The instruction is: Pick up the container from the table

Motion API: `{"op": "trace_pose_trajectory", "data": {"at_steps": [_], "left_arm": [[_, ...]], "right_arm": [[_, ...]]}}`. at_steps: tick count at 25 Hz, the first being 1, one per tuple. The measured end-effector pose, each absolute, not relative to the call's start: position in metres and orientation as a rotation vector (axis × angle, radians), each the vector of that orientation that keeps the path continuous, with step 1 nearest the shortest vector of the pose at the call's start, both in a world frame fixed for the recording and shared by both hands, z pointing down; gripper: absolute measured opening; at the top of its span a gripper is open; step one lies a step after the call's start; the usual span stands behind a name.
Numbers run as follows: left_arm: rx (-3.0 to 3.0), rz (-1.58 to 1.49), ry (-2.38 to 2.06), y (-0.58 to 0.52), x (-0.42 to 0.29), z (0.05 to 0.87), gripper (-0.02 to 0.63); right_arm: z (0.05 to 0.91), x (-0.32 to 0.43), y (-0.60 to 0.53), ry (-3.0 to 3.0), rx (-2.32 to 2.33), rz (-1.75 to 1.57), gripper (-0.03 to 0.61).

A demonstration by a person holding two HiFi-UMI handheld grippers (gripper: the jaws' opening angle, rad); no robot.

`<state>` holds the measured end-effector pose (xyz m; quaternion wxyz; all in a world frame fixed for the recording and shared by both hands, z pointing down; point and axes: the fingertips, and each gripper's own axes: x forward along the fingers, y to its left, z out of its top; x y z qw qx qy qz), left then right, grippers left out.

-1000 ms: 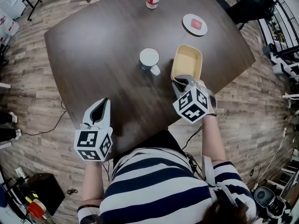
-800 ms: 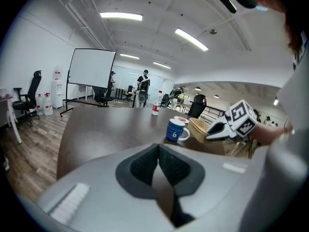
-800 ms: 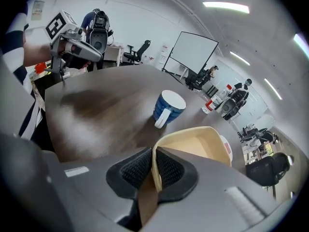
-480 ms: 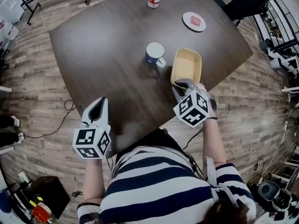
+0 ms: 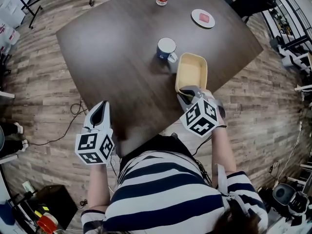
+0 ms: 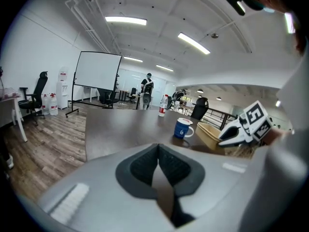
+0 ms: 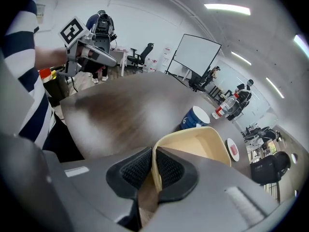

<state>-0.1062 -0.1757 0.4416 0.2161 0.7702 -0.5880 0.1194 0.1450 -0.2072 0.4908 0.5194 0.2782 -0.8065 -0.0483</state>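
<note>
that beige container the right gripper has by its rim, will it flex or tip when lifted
Probably light: the container looks thin-walled and empty. The right gripper pinches just one end of the rim, so the far end will likely sag or swing down as it rises. The thin wall in the grip may flex a little, so a jerk could make it slip.

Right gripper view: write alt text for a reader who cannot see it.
The right claw grips the near rim of a beige container at the edge of a dark table. A blue mug stands behind it; the left claw hovers upper left.
</note>
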Motion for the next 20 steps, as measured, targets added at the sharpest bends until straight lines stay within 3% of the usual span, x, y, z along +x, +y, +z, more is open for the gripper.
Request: {"op": "trace_pose_trajectory", "data": {"at_steps": [20], "left_arm": [[2.034,0.286,-1.757,-0.142,-0.162,0.441,0.000]], "right_arm": [[0.489,0.053,-0.145,-2.041,0.444,-0.184,0.028]]}}
